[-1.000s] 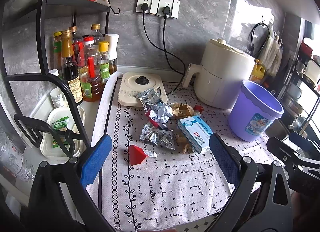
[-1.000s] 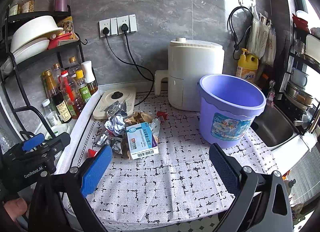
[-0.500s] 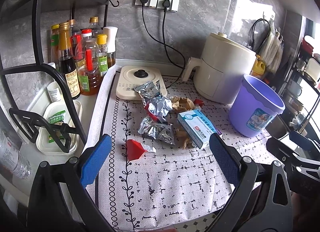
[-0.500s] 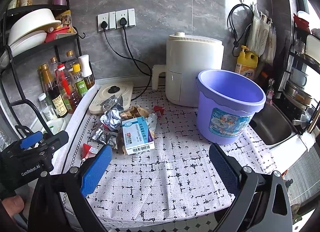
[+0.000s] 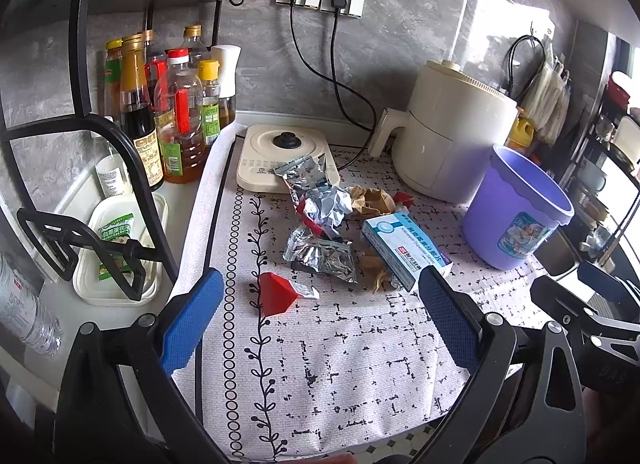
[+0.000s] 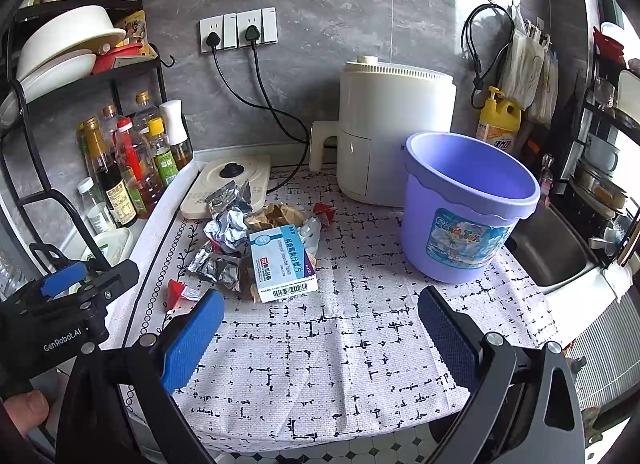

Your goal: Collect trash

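A pile of trash lies on the white patterned cloth (image 5: 340,352): a blue-white medicine box (image 5: 404,248) (image 6: 282,260), crumpled foil wrappers (image 5: 320,254) (image 6: 224,224), brown paper (image 5: 370,200) and a red wrapper (image 5: 276,292) (image 6: 176,292). A purple bucket (image 5: 516,208) (image 6: 464,204) stands empty to the right. My left gripper (image 5: 316,324) is open and empty, just short of the red wrapper. My right gripper (image 6: 320,340) is open and empty, in front of the box and the bucket.
An air fryer (image 6: 392,132) and a kettle base (image 5: 280,160) stand at the back, with cords to wall sockets. A black rack with sauce bottles (image 5: 172,112) is at the left. A sink (image 6: 548,252) lies right of the bucket.
Both grippers have moved forward toward the trash pile and stayed open. Nothing on the cloth has moved.
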Motion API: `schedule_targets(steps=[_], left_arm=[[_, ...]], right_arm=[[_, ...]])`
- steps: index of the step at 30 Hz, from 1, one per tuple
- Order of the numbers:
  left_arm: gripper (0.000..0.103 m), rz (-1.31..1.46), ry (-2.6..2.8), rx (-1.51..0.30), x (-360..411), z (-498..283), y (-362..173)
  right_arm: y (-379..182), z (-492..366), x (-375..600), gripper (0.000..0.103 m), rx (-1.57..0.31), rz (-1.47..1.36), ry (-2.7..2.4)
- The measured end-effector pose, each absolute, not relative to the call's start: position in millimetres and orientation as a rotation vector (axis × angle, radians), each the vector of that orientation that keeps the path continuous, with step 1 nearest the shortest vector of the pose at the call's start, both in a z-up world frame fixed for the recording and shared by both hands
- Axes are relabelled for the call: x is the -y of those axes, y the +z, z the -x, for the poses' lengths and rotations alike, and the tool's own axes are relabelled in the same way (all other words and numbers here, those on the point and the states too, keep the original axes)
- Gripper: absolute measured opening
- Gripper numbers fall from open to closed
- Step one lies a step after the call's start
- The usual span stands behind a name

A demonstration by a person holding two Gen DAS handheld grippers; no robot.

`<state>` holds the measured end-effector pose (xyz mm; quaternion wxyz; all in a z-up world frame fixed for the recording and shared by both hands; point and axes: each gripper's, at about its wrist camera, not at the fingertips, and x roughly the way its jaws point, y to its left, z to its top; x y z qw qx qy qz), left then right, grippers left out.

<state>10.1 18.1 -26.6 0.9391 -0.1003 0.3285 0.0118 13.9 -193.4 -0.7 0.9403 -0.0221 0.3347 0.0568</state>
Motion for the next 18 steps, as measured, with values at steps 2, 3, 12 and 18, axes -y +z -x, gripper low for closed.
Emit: schedule_targets(steps=[2, 3, 12, 18], left_arm=[[0.097, 0.207, 0.019, -0.671, -20.4, -10.4, -27.1], [0.097, 0.209, 0.017, -0.672, -22.1, -10.8, -27.5], [0.097, 0.222, 0.005, -0.679, -37.2, -16.4, -36.7], [0.097, 0.234, 0.018, -0.704, -43.3, -26.6, -50.0]], right_arm=[[-0.7, -13.8, 191.4, 0.095, -0.685, 0.048, 0.113], [-0.5, -13.9, 190.4, 0.095, -0.686, 0.048, 0.112], [-2.7, -23.1, 185.2, 0.095, -0.702, 0.050, 0.112], [-16.0, -43.5, 183.7, 0.095, -0.730, 0.040, 0.153]])
